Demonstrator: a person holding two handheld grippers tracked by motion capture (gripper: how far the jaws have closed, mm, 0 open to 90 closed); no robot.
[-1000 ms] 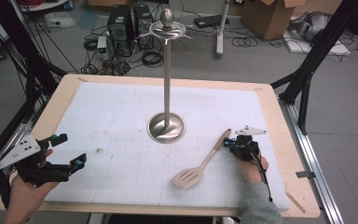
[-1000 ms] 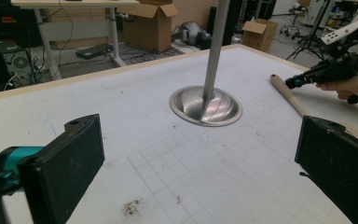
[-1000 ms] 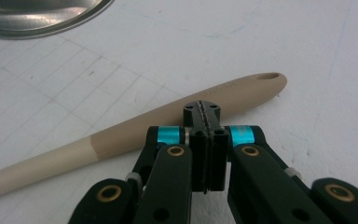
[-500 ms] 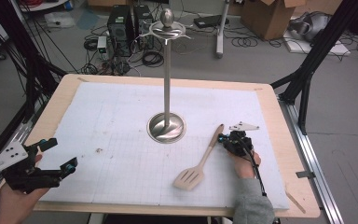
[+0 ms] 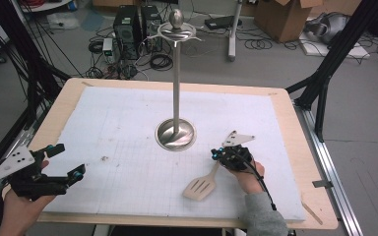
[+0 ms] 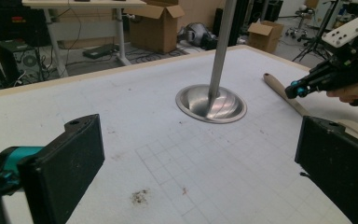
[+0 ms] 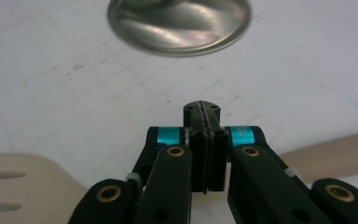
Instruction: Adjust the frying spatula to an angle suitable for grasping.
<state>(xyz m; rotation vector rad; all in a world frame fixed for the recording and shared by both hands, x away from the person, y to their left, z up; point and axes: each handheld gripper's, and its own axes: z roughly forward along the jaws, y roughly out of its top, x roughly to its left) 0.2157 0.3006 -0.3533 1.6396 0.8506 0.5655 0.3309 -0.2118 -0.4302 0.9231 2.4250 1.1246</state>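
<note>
One spatula (image 5: 203,186), handle partly hidden beneath right gripper (image 5: 220,156), jaws closed.

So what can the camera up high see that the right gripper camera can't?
High view alone: the stand's ring top, the wooden table edges, the left gripper with open jaws, a person's sleeve, boxes on the floor. Right gripper view alone: its own jaws close up, pressed shut with nothing between them, hanging over the handle. Shared: the stand's shiny round base, the white gridded mat, the pale slotted spatula, and the right gripper.
</note>
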